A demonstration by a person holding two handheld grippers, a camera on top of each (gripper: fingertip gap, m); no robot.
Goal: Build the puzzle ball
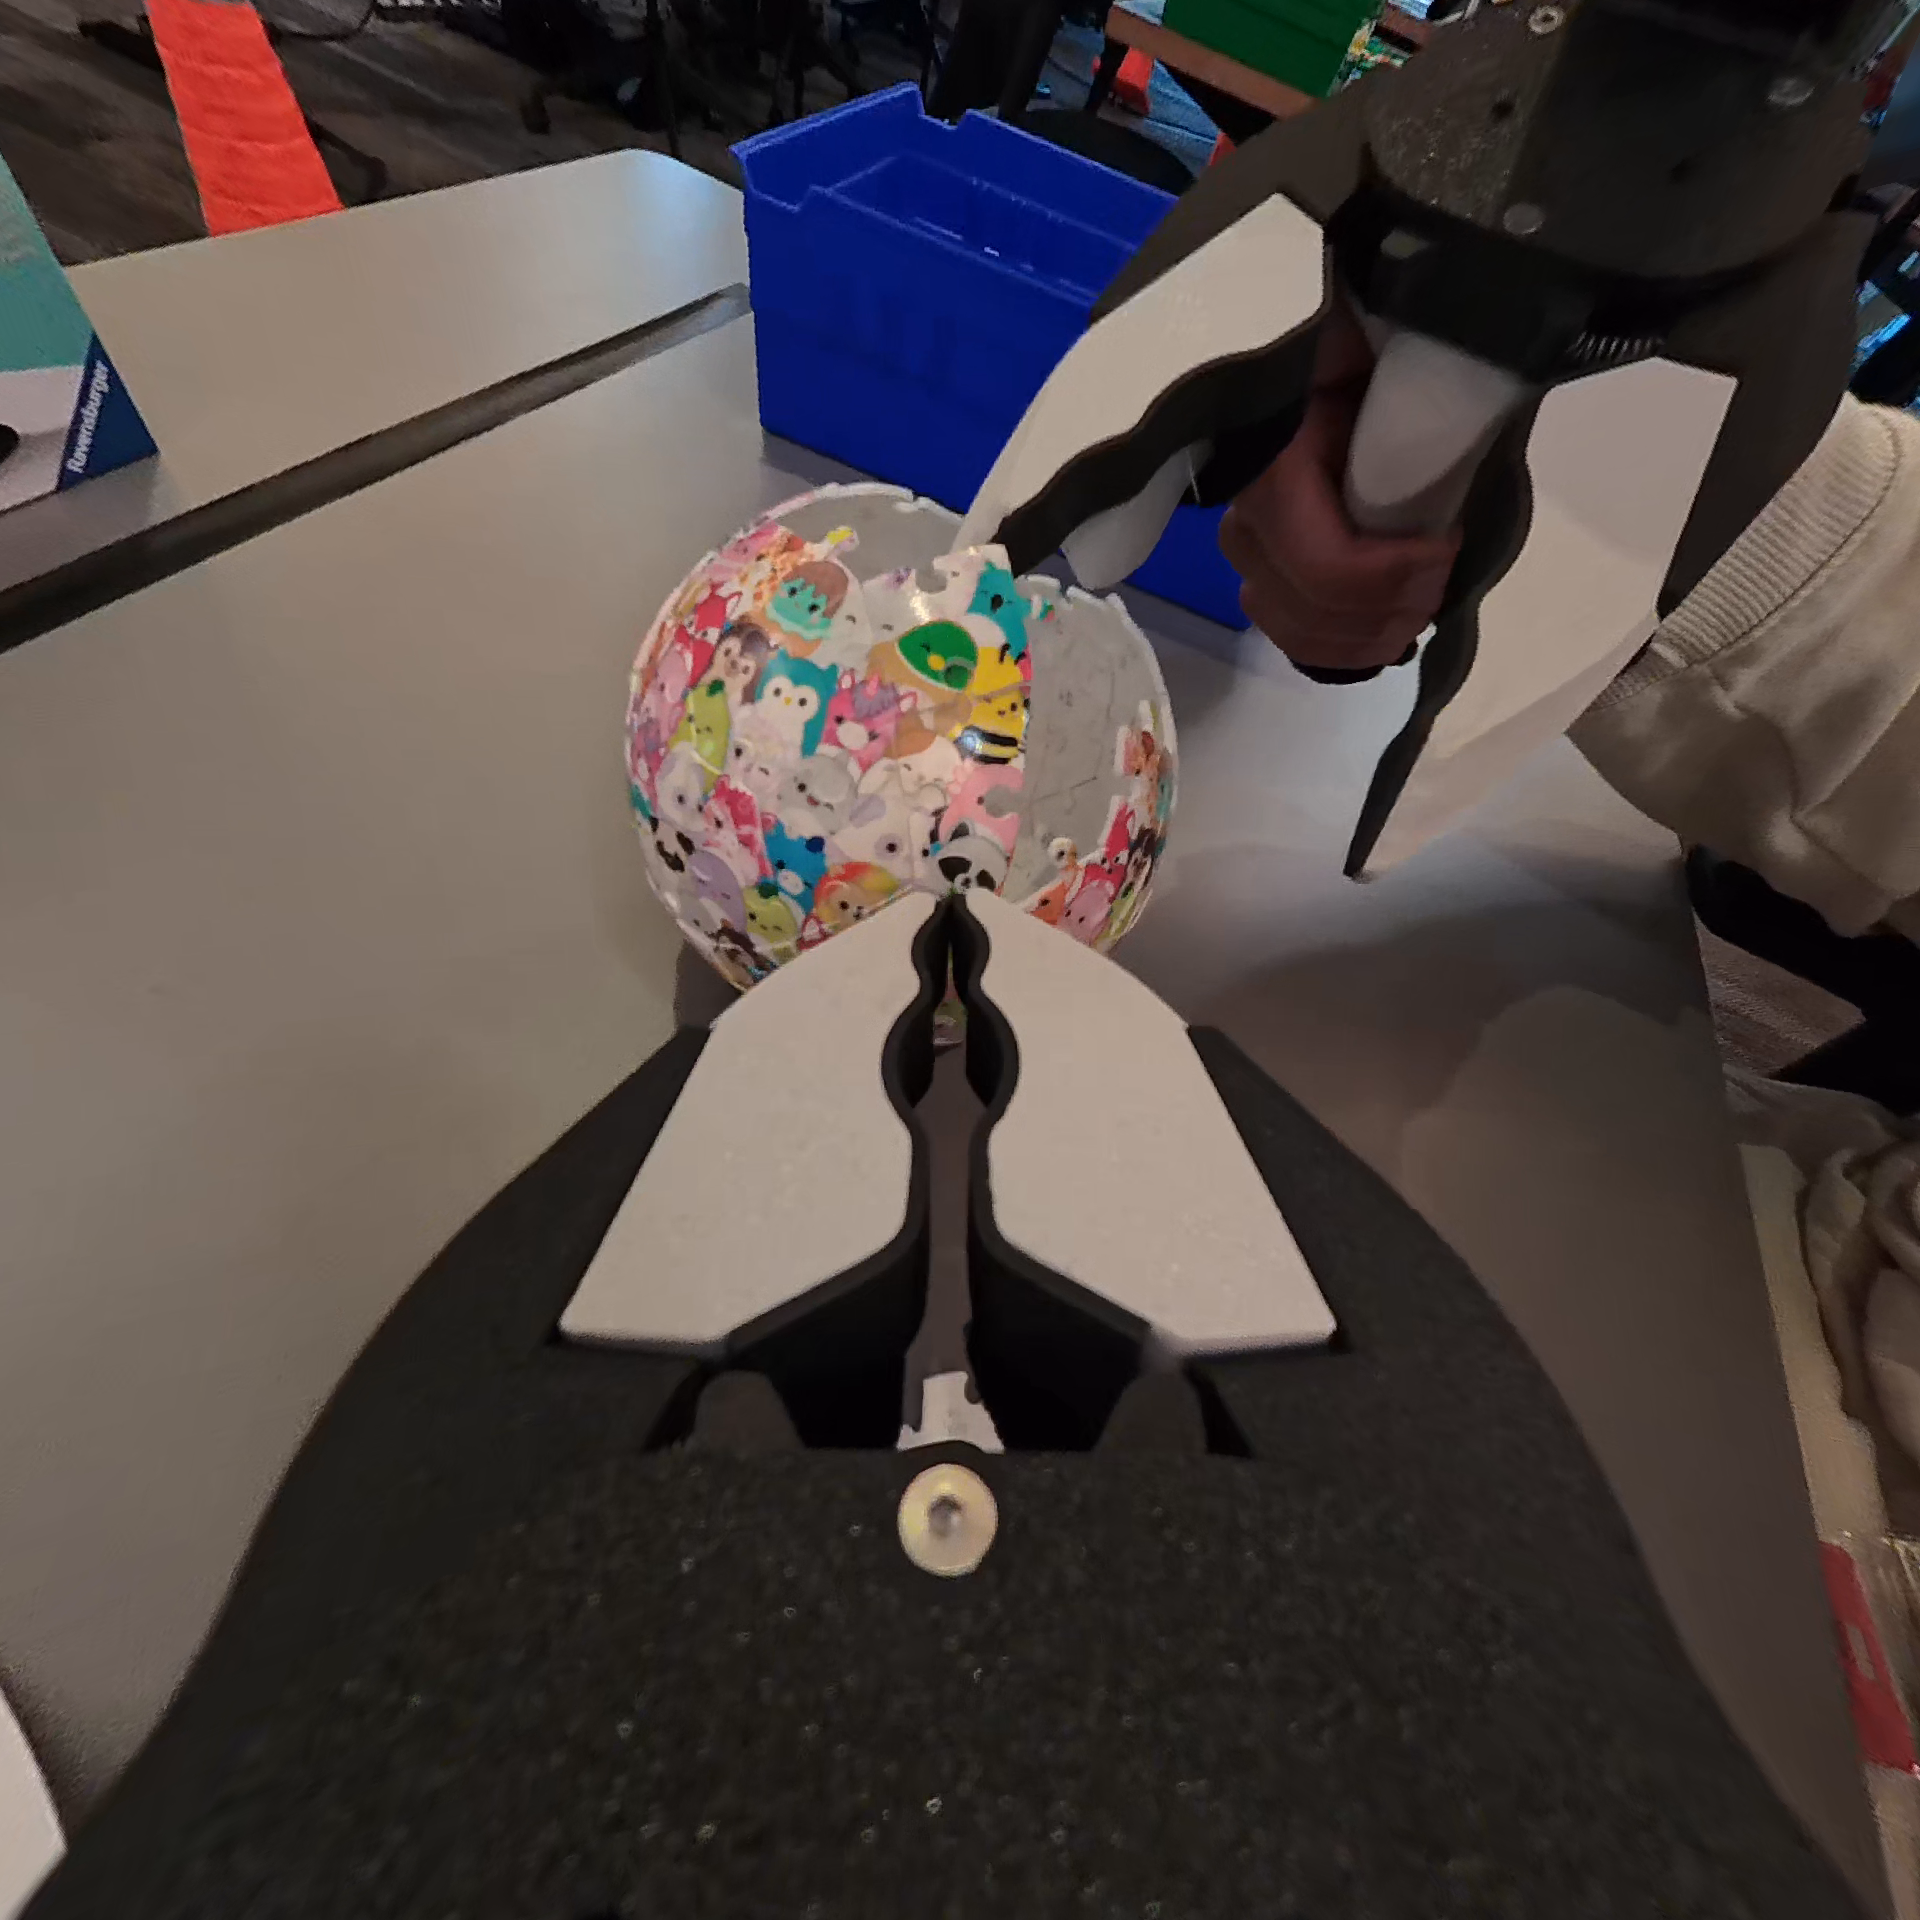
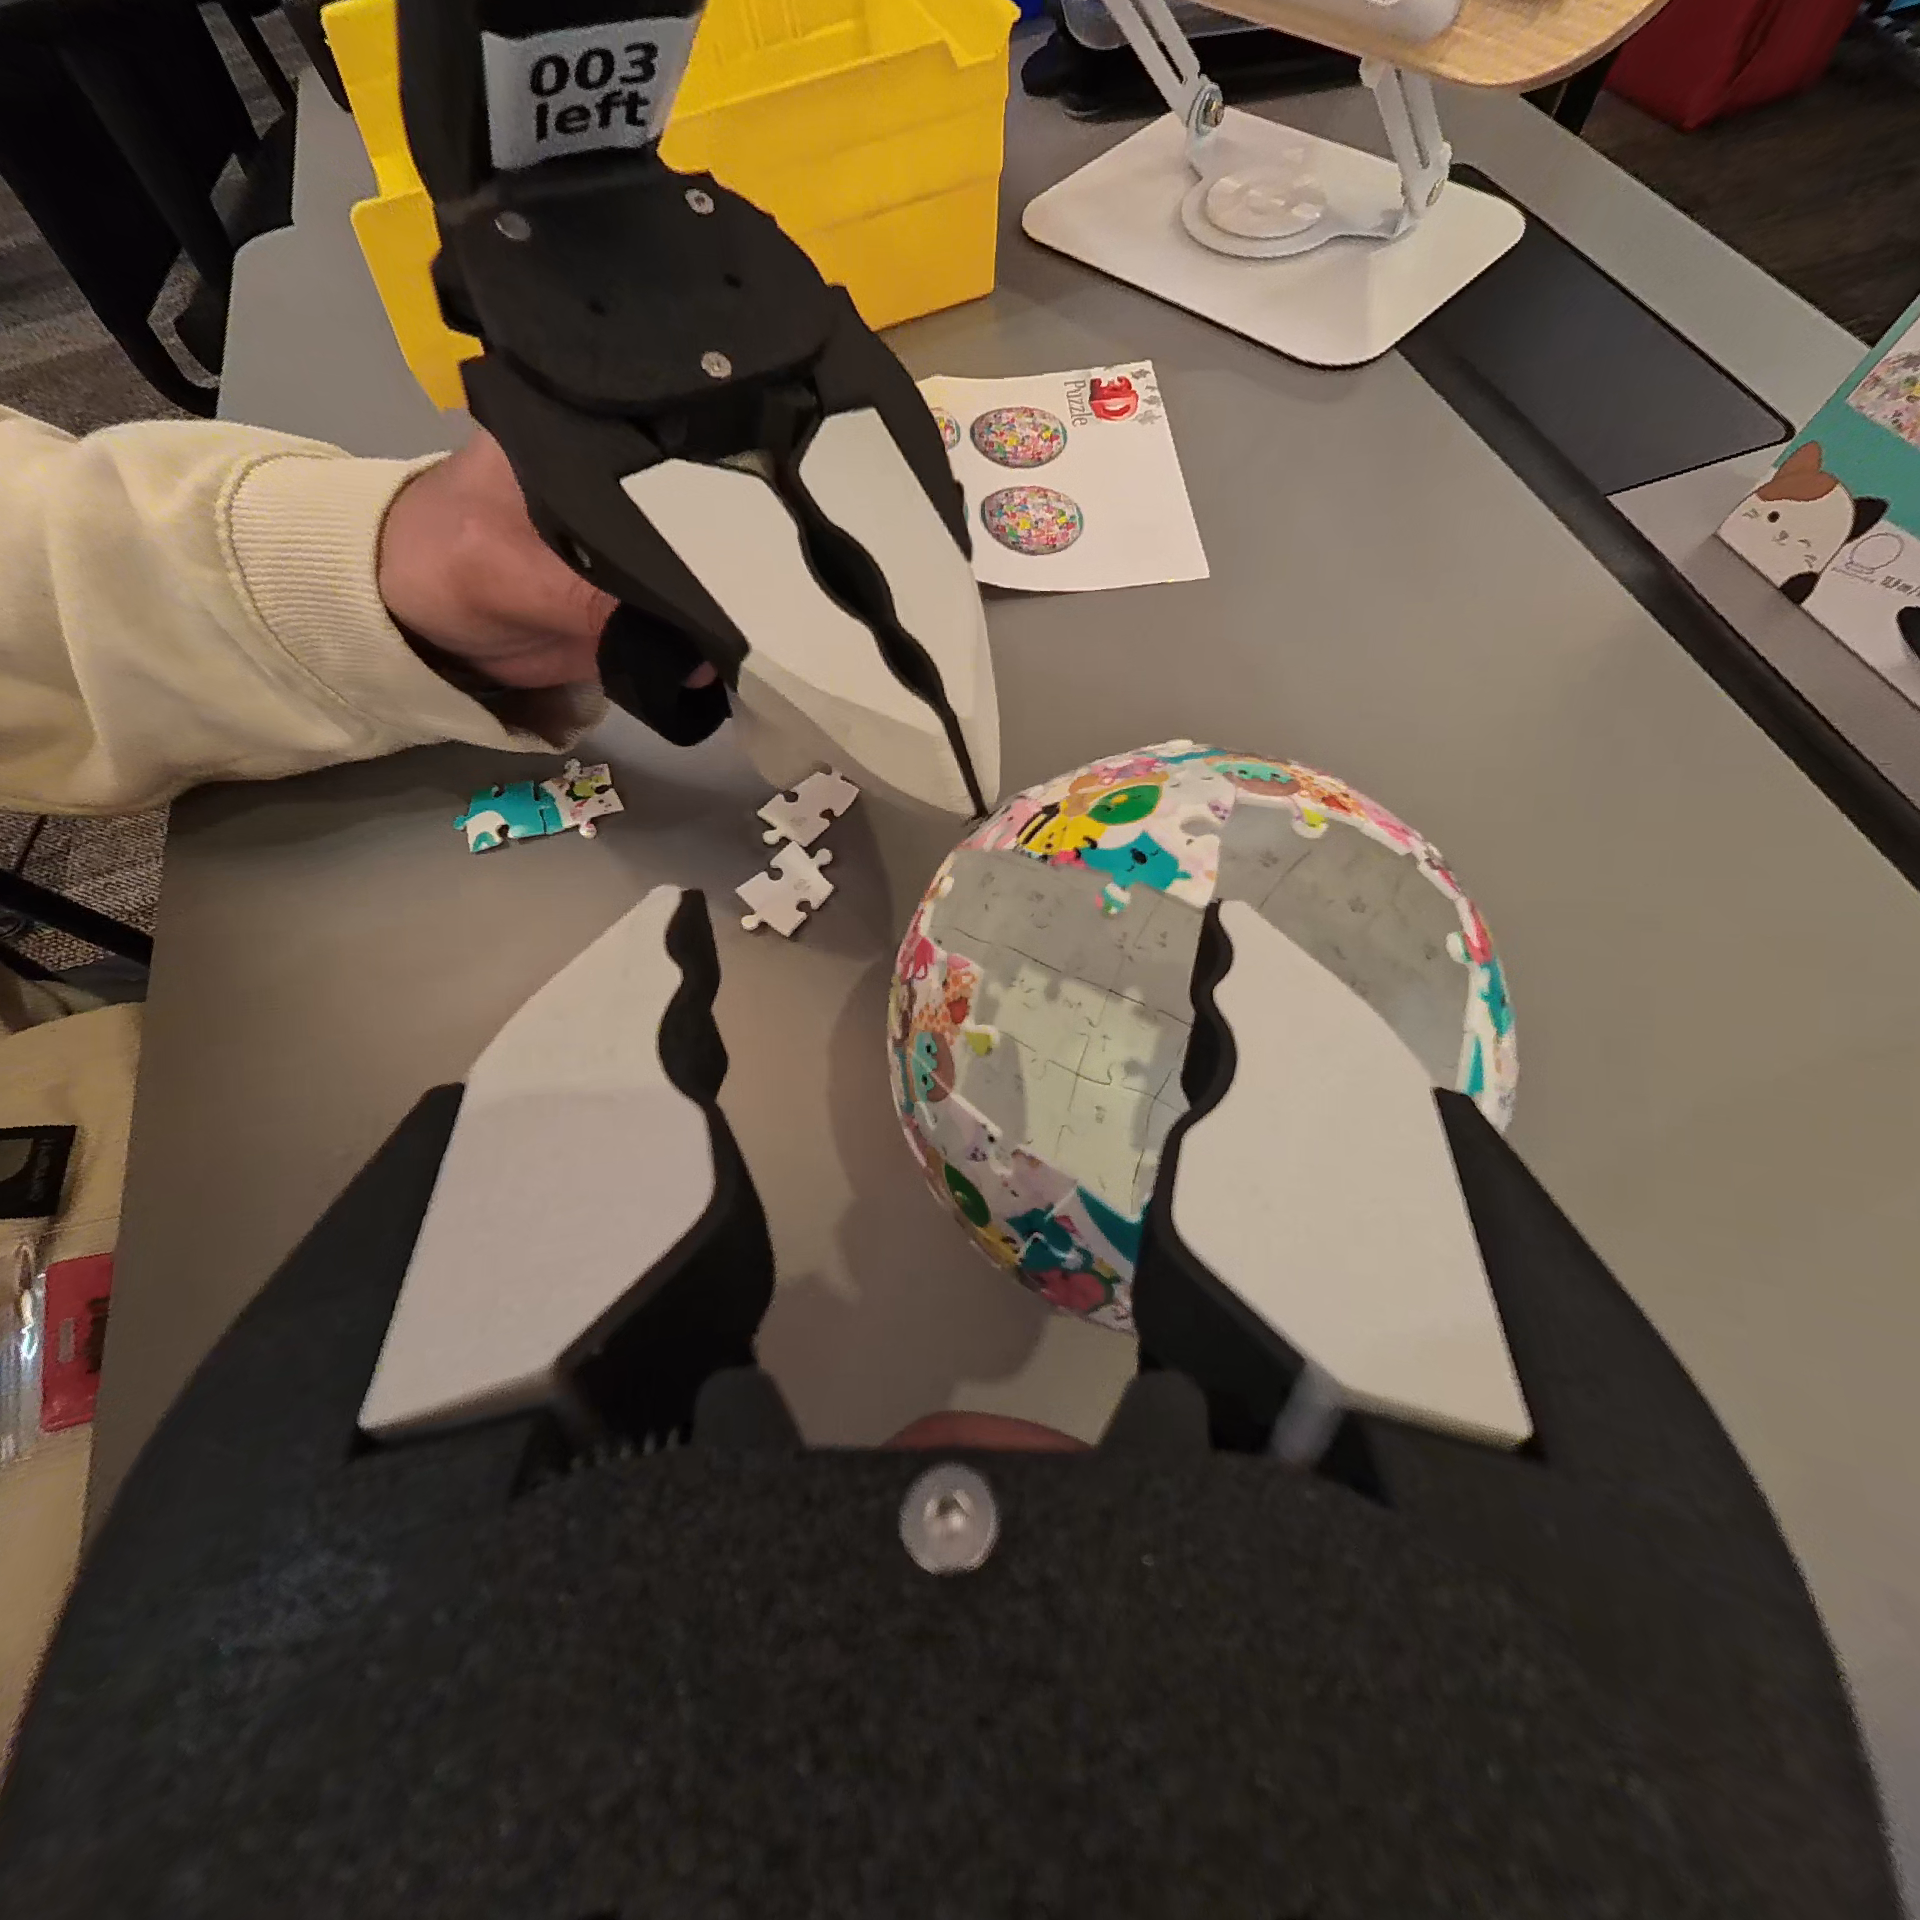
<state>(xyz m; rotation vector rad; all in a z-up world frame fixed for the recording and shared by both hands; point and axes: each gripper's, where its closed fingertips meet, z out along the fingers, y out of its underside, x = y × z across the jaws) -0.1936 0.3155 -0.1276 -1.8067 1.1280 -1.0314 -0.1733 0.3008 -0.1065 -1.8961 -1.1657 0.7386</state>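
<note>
The puzzle ball [image 1: 831,727] is a partly built hollow sphere with colourful cartoon animals, standing on the grey table [image 1: 312,779]. In the right wrist view the ball [image 2: 1049,1039] shows large open gaps with its grey inside visible. My left gripper [image 1: 951,906] is shut, its tips touching the ball's near lower side; it also shows in the right wrist view [image 2: 977,810], touching the ball's coloured strip. My right gripper [image 2: 948,909] is open and empty, its right finger over the ball's opening. In the left wrist view it [image 1: 1176,712] has one fingertip at the ball's top.
Two white face-down loose pieces [image 2: 800,842] and a joined teal cluster [image 2: 540,810] lie left of the ball. An instruction sheet [image 2: 1060,478], a yellow bin [image 2: 831,156] and a white stand [image 2: 1278,239] lie behind. A blue bin [image 1: 935,312] and the puzzle box [image 1: 62,395] stand nearby. Across from one pair of fingers to the other is roughly 4 centimetres.
</note>
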